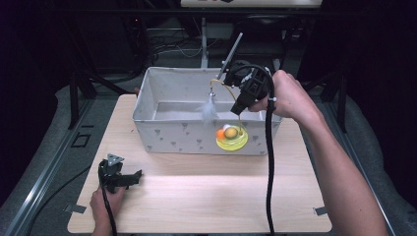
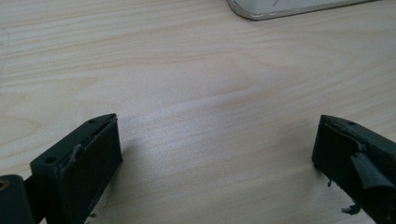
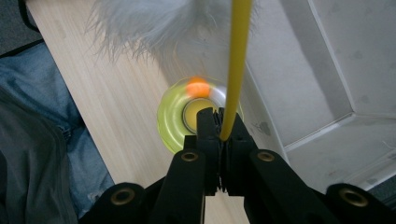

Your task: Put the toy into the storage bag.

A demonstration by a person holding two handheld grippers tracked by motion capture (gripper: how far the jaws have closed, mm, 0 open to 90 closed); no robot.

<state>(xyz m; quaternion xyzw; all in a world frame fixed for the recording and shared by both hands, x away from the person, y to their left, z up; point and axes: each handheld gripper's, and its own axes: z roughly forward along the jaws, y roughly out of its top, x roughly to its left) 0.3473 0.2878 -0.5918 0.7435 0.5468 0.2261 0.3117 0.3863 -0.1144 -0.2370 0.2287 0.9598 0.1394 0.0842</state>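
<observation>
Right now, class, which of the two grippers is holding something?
The right gripper, raised above the fabric bin, is shut on the yellow wand. The left gripper rests open on the table.

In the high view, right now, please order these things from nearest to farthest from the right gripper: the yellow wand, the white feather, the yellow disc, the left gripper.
1. yellow wand: pinched in the right gripper.
2. white feather: just left, over the fabric bin.
3. yellow disc: below, at the bin's front wall.
4. left gripper: far, near-left table corner.

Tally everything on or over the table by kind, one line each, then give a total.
Fabric storage box: 1
Cat toy with yellow wand, white feather tuft and yellow-green disc base: 1
Handheld grippers, left gripper and right gripper: 2
Total: 4
</observation>
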